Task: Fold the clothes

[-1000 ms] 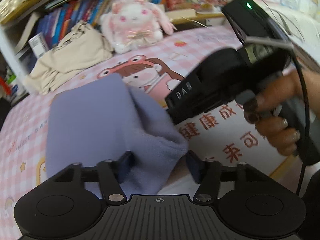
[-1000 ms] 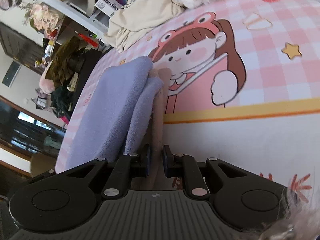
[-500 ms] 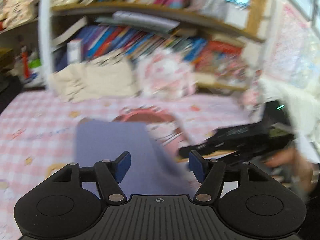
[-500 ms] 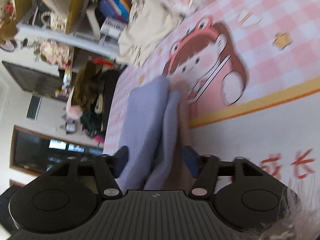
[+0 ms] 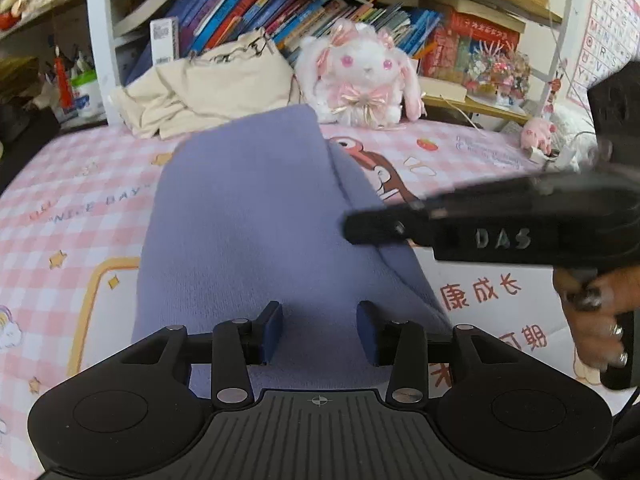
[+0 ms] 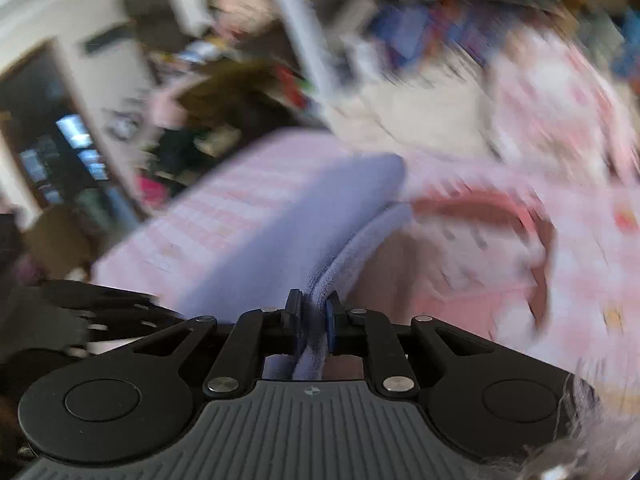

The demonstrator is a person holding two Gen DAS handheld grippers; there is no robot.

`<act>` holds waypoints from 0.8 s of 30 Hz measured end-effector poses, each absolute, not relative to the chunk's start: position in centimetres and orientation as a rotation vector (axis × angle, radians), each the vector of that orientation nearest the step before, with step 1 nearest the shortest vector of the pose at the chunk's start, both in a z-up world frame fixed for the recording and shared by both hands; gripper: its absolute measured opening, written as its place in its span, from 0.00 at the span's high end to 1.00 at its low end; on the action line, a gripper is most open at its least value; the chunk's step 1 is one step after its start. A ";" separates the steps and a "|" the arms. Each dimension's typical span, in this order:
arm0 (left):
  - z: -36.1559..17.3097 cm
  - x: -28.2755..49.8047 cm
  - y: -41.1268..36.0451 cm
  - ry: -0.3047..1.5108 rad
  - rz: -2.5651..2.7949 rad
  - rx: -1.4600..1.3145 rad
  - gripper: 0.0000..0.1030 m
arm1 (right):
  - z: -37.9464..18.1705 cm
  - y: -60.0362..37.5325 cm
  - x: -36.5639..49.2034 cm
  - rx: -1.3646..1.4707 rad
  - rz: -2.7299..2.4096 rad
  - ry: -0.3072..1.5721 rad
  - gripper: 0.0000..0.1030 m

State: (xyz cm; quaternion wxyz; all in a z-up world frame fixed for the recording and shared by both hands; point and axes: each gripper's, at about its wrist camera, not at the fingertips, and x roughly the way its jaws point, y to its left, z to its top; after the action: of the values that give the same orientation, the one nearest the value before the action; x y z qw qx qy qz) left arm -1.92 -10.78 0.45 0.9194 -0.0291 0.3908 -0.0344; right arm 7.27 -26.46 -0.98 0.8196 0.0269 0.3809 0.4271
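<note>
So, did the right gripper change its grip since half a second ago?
Yes. The right gripper, then open around the purple cloth, is now shut on its folded edge, and the view has swung toward the bookshelf.

We see a lavender fleece garment (image 5: 248, 216) folded lengthwise (edges stacked along one side), lying on the bed.
</note>
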 end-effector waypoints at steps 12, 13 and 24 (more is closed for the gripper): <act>2.6 -3.3 -6.0 0.723 0.045 -0.145 0.57 | -3.3 -29.0 9.0 0.364 0.863 1.082 0.54; 2.2 -3.3 -5.3 0.733 0.064 -0.165 0.58 | -3.1 -28.9 8.7 0.357 0.875 1.088 0.54; 0.4 -2.6 -4.7 0.755 0.078 -0.183 0.58 | -2.9 -28.0 6.3 0.207 0.871 1.053 0.86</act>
State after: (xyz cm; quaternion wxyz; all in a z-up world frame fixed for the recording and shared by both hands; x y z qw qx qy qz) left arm -2.64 -4.70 0.37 0.9247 -0.0890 0.3682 0.0381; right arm 6.27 -28.01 -2.88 0.7707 0.0952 0.4855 0.4016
